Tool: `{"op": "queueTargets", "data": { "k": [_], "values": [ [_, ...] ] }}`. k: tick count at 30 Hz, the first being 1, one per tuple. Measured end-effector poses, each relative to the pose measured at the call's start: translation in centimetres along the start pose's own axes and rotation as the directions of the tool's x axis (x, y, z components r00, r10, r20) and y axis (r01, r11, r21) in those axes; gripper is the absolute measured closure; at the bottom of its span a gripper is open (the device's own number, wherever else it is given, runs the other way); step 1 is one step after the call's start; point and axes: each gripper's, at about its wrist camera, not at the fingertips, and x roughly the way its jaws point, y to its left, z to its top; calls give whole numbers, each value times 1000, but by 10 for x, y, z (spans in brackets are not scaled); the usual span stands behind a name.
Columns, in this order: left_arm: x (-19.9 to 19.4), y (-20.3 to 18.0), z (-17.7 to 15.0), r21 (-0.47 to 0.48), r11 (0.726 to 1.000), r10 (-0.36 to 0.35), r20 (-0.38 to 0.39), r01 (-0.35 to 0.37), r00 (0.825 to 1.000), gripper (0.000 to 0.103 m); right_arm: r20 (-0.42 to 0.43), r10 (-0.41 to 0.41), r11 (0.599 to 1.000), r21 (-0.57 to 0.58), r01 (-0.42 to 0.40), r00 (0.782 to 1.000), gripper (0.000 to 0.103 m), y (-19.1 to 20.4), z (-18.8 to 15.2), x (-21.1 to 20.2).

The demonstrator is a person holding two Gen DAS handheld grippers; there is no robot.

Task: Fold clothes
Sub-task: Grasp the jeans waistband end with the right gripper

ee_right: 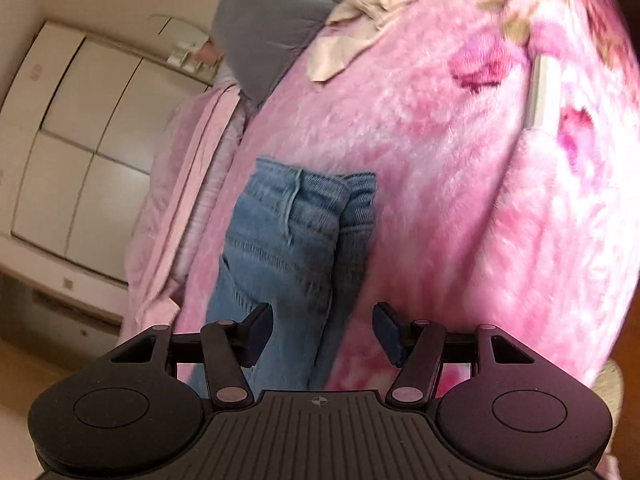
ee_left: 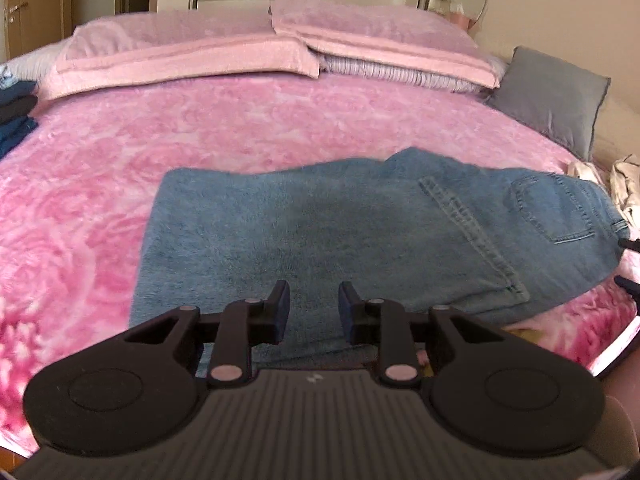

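Fluffy pink rose-patterned blanket (ee_left: 240, 128): covers the bed and fills most of both views.

Two pale pink pillows (ee_left: 184, 52): lie side by side at 12 o'clock in the left wrist view, along the head of the bed.

Folded blue denim jeans (ee_left: 360, 232): lie flat on the blanket at centre in the left wrist view, waist and back pocket toward 3 o'clock. In the right wrist view the same jeans (ee_right: 288, 248) run from 6 o'clock up to centre.

Grey square cushion (ee_left: 552, 96): stands at 2 o'clock, just past the right-hand pillow.

Cream crumpled garment (ee_right: 360, 12): lies at 12 o'clock in the right wrist view, beside the cushion.

Dark blue clothes pile (ee_left: 16, 116): sits at 9 o'clock on the bed's edge.

Left gripper (ee_left: 314, 308): black, at 6 o'clock over the near edge of the jeans. Jaws stand a little apart, with nothing pinched between them.

Right gripper (ee_right: 322, 332): black, at 6 o'clock above the jeans. Jaws are spread wide and grip nothing.
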Motion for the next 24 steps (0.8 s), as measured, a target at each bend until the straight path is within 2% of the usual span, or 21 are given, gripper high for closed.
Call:
{"op": "queueTargets", "data": {
  "k": [2,5,8,12,15,19,21,24],
  "values": [
    [11,0,-2,5,1000,9,-29,-9,1000,83,-4,14,1000,18,-14,1000,43,0,8,6],
    [18,-2,-4,16,1000,19,-29,-19,999,83,-7,13,1000,-21,-13,1000,43,3,12,14],
    [13,0,1,-8,1000,16,-7,-16,1000,84,-21,5,1000,-13,-5,1000,44,0,16,20],
    [27,7,0,-22,999,25,-26,-26,999,83,-20,-1,1000,-15,1,1000,60,-6,11,21],
    [27,10,4,-51,998,21,-36,-23,999,84,-32,3,1000,16,-2,999,60,-9,13,22],
    [21,17,6,-103,995,0,-43,-4,999,84,-70,-52,987,148,62,996,60,-4,19,14],
    [19,21,4,-119,993,-11,-43,6,999,85,-80,-78,982,165,90,994,60,-3,19,8],
    [20,22,2,-117,993,-18,-40,13,999,85,-79,-69,981,175,82,994,60,-9,18,9]
  ]
}}
